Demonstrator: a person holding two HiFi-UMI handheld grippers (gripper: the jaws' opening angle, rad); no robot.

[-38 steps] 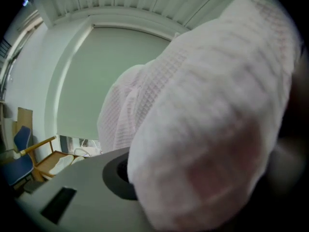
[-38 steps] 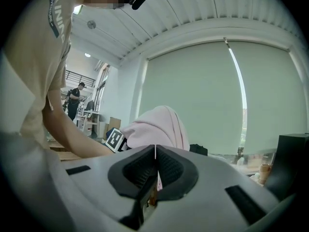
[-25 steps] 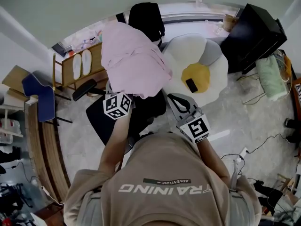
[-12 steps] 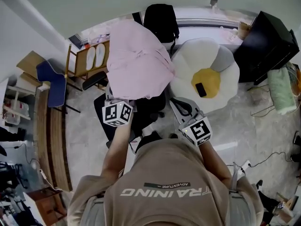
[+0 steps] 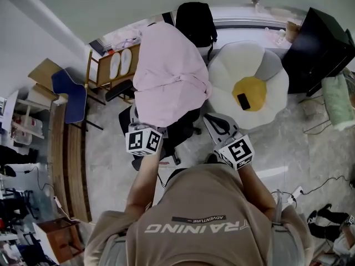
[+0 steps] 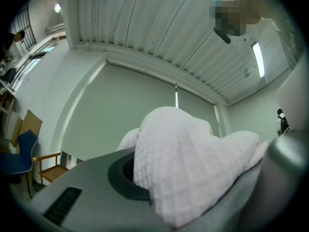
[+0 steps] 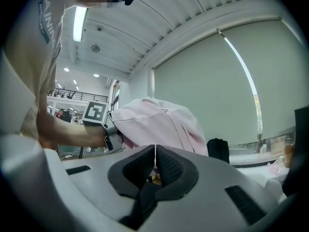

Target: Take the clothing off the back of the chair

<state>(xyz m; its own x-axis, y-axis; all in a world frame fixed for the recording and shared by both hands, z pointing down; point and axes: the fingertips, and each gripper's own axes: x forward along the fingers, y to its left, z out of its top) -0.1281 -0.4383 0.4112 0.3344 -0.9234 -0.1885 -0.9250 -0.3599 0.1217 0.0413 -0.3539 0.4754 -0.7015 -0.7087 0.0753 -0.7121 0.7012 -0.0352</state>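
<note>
Your left gripper [image 5: 145,125] clenched on pink garment [image 5: 169,76], which drapes up-frame over chair [image 5: 183,127]; right gripper [image 5: 217,127] pinched together, empty, right of centre.

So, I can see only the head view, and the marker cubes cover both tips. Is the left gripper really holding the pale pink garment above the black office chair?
Observer: Yes. In the left gripper view the left gripper is shut on a fold of the pale pink waffle-weave garment, and the cloth bulges up between its jaws.
Operator: And the other one, does it hold cloth too?
Observer: No. In the right gripper view the right gripper has its jaws together with nothing between them. The garment hangs beyond them, apart from the tips.
</note>
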